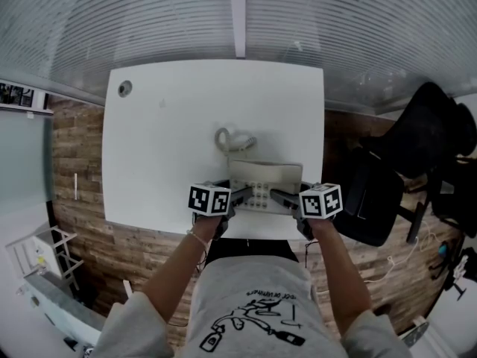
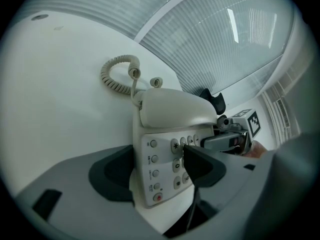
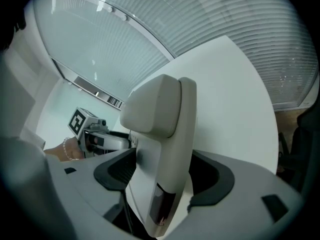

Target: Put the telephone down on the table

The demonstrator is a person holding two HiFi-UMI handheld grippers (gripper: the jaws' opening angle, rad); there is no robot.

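Observation:
The beige telephone (image 1: 264,185) lies near the front edge of the white table (image 1: 171,133), handset on its cradle, and its coiled cord (image 1: 232,140) trails behind it. My left gripper (image 1: 242,195) reaches in from the phone's left side. In the left gripper view the telephone (image 2: 160,134) stands between the wide jaws of this gripper (image 2: 157,171); one pad (image 2: 202,164) hovers over the keypad, and I see no squeeze. My right gripper (image 1: 279,197) comes in from the right. In the right gripper view the telephone (image 3: 165,149) shows edge-on, and my right gripper (image 3: 164,179) has both pads against it.
A black office chair (image 1: 417,162) stands to the right of the table. A round cable hole (image 1: 124,89) sits at the table's far left corner. Ribbed glass wall panels rise behind the table. The person's torso is close against the front edge.

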